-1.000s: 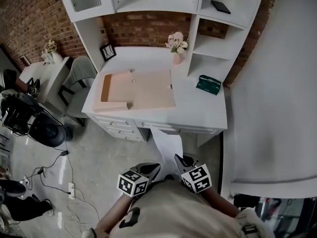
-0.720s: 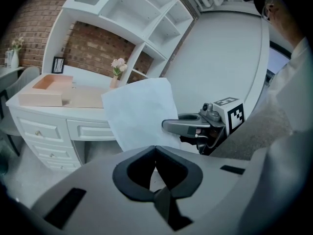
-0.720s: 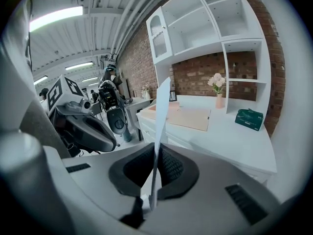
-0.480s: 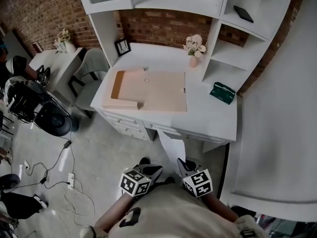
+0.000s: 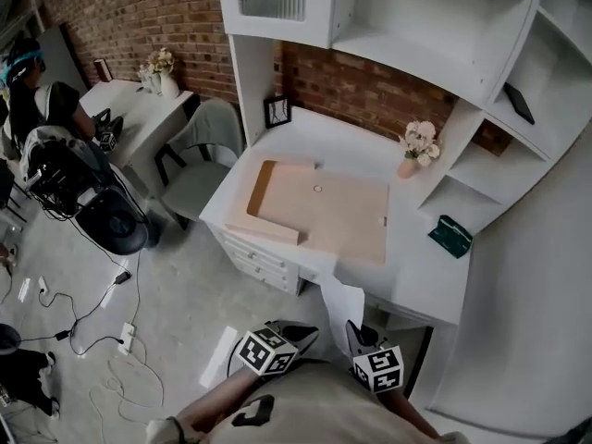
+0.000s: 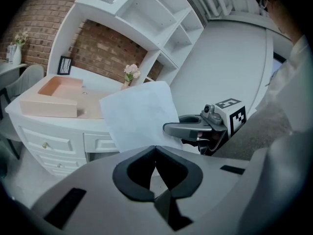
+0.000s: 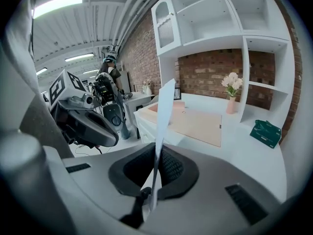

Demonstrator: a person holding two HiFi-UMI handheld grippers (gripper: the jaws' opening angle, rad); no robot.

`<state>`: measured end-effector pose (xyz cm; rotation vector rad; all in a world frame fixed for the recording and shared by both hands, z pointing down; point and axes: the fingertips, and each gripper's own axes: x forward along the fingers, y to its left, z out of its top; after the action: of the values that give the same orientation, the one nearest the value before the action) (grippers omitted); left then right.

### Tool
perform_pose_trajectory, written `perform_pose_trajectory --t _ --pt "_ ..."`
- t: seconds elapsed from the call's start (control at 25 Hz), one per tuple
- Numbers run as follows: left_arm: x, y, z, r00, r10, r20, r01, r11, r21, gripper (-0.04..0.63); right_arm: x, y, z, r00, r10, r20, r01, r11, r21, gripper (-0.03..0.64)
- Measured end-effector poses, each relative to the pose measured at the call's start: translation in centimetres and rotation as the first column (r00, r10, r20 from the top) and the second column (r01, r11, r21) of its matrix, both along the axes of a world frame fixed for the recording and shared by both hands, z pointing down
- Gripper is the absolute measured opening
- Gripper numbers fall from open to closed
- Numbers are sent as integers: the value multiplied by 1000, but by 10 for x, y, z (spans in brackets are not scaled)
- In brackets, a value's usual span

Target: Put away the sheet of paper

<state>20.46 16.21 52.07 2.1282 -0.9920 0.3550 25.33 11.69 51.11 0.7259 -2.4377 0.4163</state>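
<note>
Paper pinched edge-on in right gripper shows broadside from left gripper.

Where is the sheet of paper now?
The sheet of paper is low, right of centre in the head view, clamped in the right gripper, just before the white desk.

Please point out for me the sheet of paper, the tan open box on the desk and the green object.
sheet of paper (image 5: 342, 302), head view, middle of the white sheet.
tan open box (image 5: 344, 213), head view, its flat middle panel.
green object (image 5: 450, 237), head view, its centre.
</note>
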Motion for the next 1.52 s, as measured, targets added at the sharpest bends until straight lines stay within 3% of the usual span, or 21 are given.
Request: perform_pose_trajectory --t 0.32,0.8,1.24,1.52 --pt "-67 -25 -14 996 -80 -40 81 996 34 17 -68 -27 -11 997 -70 -22 71 997 29 28" --pt "-152 -47 -17 994 -98 -51 102 992 73 17 -143 -55 -21 999 -46 -18 47 995 84 28" --pt "-155 -72 -3 991 -34 -132 38 999 25 17 -136 -89 -33 997 63 -44 -60 996 70 28" --pt "-158 -101 -1 988 -107 -111 109 994 15 17 -119 -145 -34 998 49 -39 -45 995 90 28"
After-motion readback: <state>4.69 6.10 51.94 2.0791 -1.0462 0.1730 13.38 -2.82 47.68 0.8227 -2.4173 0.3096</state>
